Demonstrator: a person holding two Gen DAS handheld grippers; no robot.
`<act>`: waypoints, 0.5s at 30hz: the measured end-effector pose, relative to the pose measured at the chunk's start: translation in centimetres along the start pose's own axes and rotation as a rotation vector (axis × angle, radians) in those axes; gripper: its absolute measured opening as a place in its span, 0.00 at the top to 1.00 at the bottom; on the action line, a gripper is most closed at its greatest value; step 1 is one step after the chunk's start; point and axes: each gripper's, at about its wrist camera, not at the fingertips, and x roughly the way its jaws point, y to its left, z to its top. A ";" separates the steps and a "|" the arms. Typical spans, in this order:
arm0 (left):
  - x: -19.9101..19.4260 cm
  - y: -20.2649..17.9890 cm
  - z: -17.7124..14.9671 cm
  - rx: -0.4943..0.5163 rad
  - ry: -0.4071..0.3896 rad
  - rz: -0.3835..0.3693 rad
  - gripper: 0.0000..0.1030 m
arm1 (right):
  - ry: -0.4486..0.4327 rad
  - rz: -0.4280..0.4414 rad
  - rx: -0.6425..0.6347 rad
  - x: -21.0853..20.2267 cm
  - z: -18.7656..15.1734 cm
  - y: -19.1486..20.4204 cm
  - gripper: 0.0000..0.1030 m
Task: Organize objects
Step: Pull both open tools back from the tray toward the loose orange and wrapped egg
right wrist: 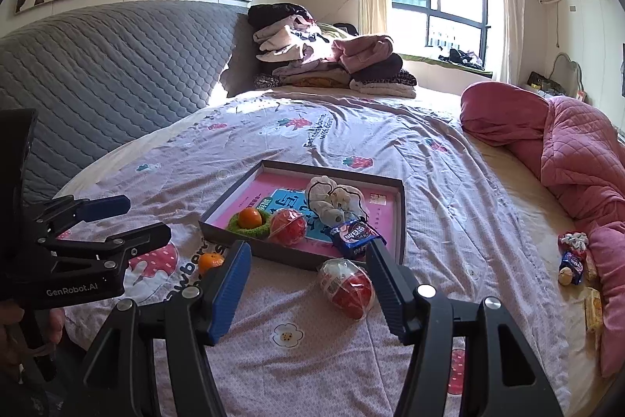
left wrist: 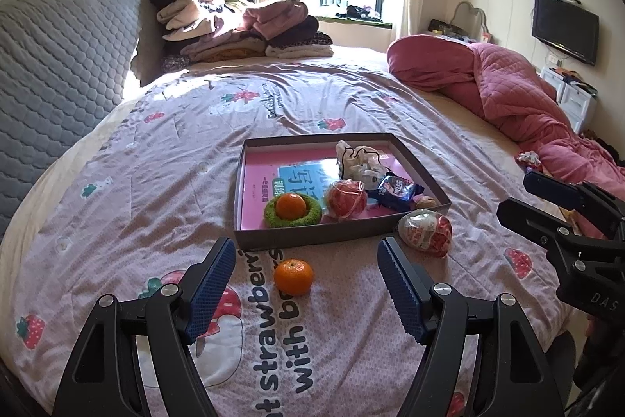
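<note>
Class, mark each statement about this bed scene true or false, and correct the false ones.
1. A loose orange tangerine lies on the bedsheet outside the shallow cardboard tray. True.
2. The green crocheted ring is empty. False: a second tangerine sits in it.
3. The left gripper has open jaws holding nothing. True.
4. The red-and-white wrapped egg-shaped toy near the right gripper is inside the tray. False: it lies on the sheet.

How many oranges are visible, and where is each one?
2. One orange sits in the green ring inside the box; the other orange lies on the bedsheet before it.
</note>
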 end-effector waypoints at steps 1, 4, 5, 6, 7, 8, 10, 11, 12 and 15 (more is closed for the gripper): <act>0.0 -0.1 -0.1 0.002 0.001 0.000 0.26 | 0.002 0.000 0.000 0.0 -0.2 0.0 0.41; 0.2 -0.3 -0.4 0.007 0.008 -0.003 0.26 | 0.010 0.001 0.003 0.2 -0.6 -0.1 0.41; 0.2 -0.3 -0.5 0.006 0.011 -0.003 0.26 | 0.013 0.002 0.004 0.2 -0.8 -0.1 0.41; 0.3 -0.3 -0.6 0.005 0.012 -0.003 0.26 | 0.016 0.002 0.006 0.3 -0.9 -0.2 0.41; 0.3 -0.2 -0.7 0.005 0.015 -0.002 0.26 | 0.020 0.001 0.008 0.4 -1.1 -0.2 0.41; 0.4 -0.2 -0.9 0.004 0.019 -0.001 0.26 | 0.024 0.001 0.010 0.5 -1.3 -0.3 0.41; 0.6 -0.1 -1.3 0.001 0.027 0.000 0.26 | 0.030 0.000 0.014 0.6 -1.7 -0.5 0.41; 0.7 -0.1 -1.6 -0.002 0.031 0.001 0.26 | 0.032 -0.003 0.016 0.7 -1.9 -0.5 0.41; 0.9 -0.1 -1.9 -0.006 0.035 0.000 0.26 | 0.033 -0.007 0.018 0.7 -2.1 -0.6 0.41; 1.5 -0.1 -2.8 -0.004 0.051 -0.002 0.26 | 0.045 -0.007 0.025 1.0 -2.9 -0.9 0.41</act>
